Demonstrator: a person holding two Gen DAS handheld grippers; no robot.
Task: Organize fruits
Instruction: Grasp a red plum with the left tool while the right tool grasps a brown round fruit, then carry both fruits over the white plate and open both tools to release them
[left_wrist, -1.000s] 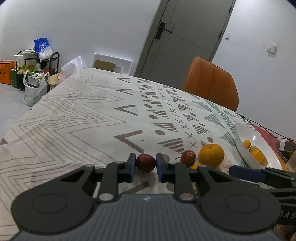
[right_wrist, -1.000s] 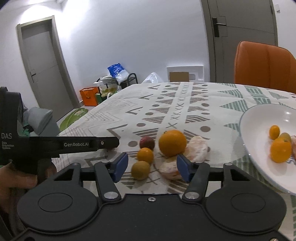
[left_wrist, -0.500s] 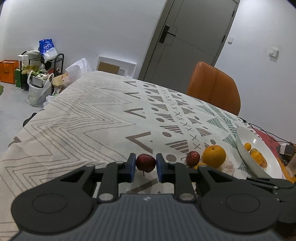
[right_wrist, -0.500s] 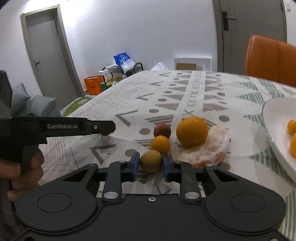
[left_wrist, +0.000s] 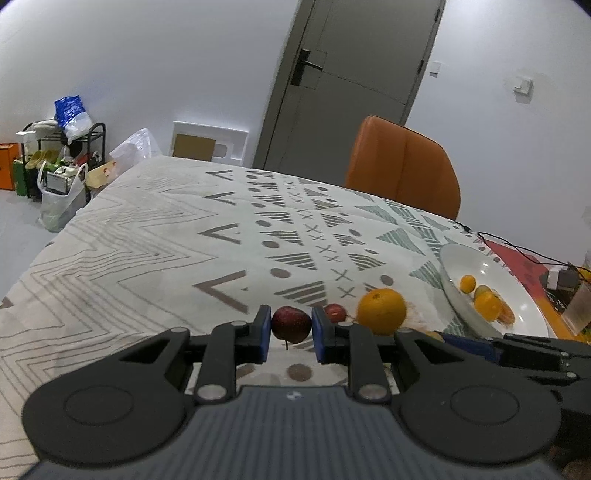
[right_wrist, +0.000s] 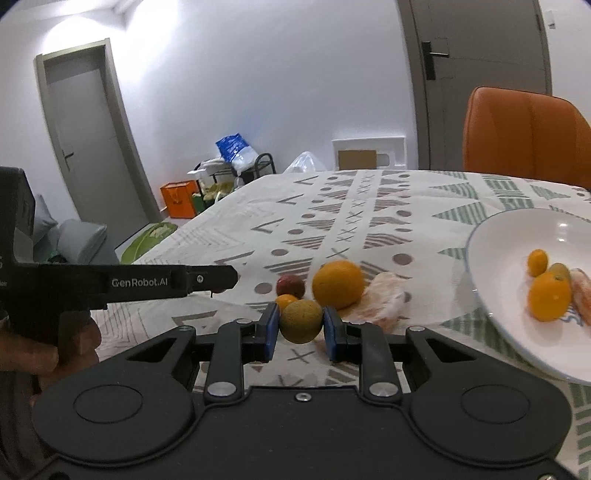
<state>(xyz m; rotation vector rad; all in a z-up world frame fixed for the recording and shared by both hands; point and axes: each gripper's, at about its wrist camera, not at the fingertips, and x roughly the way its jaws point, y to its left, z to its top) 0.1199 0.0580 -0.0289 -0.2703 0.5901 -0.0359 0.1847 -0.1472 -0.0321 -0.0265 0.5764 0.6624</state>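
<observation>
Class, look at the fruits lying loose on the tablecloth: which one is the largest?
The large orange. It dwarfs the dark red fruit and small orange fruit beside it.

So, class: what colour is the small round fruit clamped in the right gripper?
Yellowish-green fruit, dull-skinned; clearest in the right wrist view, between the blue pads.

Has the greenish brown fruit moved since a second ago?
Yes. The greenish brown fruit is off the cloth, now overlapping the small orange fruit in the right gripper.
</observation>
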